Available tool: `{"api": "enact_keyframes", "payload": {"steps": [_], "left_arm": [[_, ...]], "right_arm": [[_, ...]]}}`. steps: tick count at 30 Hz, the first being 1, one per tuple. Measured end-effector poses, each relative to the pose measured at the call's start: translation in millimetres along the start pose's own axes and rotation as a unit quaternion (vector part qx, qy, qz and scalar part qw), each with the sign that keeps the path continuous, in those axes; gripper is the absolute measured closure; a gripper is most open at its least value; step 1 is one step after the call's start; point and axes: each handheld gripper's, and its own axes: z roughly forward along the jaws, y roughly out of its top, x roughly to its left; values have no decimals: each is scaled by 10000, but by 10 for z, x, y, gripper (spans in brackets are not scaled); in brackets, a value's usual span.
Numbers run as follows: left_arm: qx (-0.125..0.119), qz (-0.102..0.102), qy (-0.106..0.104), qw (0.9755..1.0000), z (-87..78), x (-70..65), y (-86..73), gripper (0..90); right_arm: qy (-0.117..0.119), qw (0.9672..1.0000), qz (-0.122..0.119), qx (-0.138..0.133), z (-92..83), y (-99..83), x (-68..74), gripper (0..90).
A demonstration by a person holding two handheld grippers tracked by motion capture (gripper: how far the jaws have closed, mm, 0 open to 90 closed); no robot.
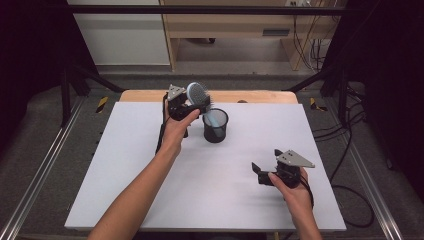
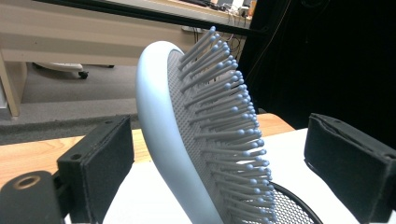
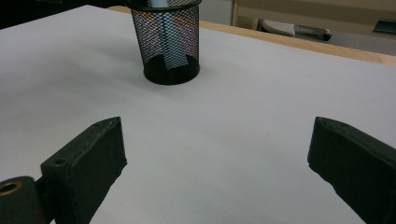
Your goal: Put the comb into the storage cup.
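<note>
White table (image 1: 150, 190), black mesh cup (image 1: 215, 126)

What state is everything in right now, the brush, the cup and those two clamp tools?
Hairbrush: handle down in the cup, head sticking out, tilted.
Mesh cup: upright on the table, holding the brush.
Left gripper: jaws open around the brush head, not touching.
Right gripper: jaws open, holding nothing.

The high view looks forward and down over the whole white table (image 1: 150, 200), while the left gripper view sits close against the hairbrush (image 2: 187, 140) facing the far wall, and the right gripper view looks low across the table toward the mesh cup (image 3: 170, 42), shared by all.
</note>
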Motion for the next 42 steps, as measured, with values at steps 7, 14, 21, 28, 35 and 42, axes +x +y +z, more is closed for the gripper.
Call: {"api": "enact_keyframes", "payload": {"steps": [7,14,21,28,35,42], "left_arm": [[-35,57,3,10000,-46,0,-18,79],[-143,67,-13,9999,-115,9,-16,79],[-187,108,-26,9998,-171,15,-16,78],[-220,122,-56,9997,-249,10,-29,73],[-263,272,-59,9993,-351,-18,-5,70],[-232,358,13,9991,-481,-5,30,63]], "right_arm": [[33,10000,-14,11,10,3,11,44],[36,10000,-24,8,11,4,15,44],[33,10000,-52,35,11,2,25,44],[20,10000,-40,16,3,1,20,43],[4,10000,-48,17,-1,2,22,42],[36,10000,-70,16,7,7,42,39]]}}
